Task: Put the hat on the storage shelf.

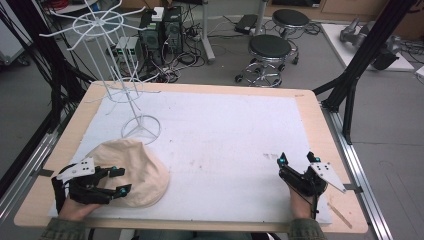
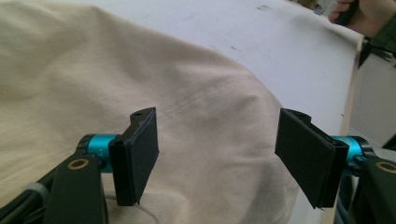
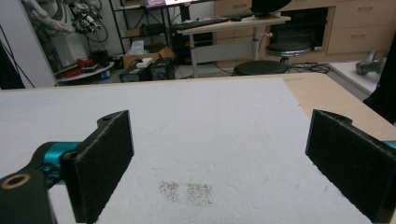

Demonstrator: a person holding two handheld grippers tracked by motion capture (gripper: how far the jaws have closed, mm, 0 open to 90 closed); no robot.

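A cream cloth hat [image 1: 137, 170] lies rumpled on the white mat [image 1: 225, 125] at the near left. My left gripper [image 1: 123, 180] lies level at the hat's near left edge, jaws apart. In the left gripper view the cream cloth [image 2: 140, 70] sits just behind and below the open gripper [image 2: 217, 158], and its pads [image 2: 140, 149] do not press on the cloth. My right gripper [image 1: 297, 159] rests at the near right, open. In the right gripper view it [image 3: 219, 163] stands wide over bare mat [image 3: 210, 121] with a faint grey smudge [image 3: 187, 191].
A white wire rack [image 1: 131, 90] on a ring base stands at the back left of the mat, just beyond the hat. The wooden table edge [image 1: 320, 125] borders the mat. Black stools [image 1: 270, 50], computers and cables stand on the floor behind. A black frame post [image 1: 360, 65] rises at the right.
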